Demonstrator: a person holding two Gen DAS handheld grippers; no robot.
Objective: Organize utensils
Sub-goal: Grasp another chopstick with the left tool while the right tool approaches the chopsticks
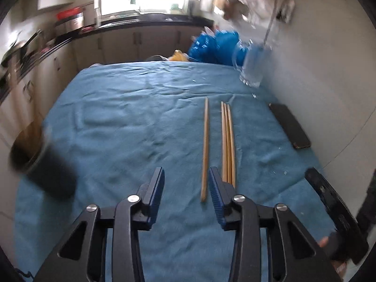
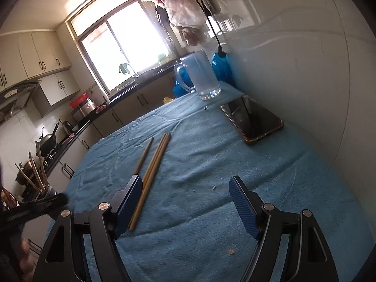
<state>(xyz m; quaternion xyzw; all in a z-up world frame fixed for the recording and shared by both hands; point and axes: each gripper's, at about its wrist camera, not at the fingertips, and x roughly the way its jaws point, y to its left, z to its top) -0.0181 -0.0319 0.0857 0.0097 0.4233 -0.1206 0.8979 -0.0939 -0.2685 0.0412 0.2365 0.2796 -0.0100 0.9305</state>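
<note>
Blown-out window backlight; fisheye-bent edges, left view motion-blurred.

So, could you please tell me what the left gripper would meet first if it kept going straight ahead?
The left gripper is open. Straight ahead lies mostly bare blue cloth; the single chopstick runs just inside its right finger, so that would probably be touched first, though height above the cloth is unclear.

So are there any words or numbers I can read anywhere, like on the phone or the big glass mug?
None can be read.
Dark phone on the blue cloth: screen off, only reflections.
Clear glass mug: no print showing.
Four wooden chopsticks: plain.
Range hood at far left: a pale panel, too small to read.
</note>
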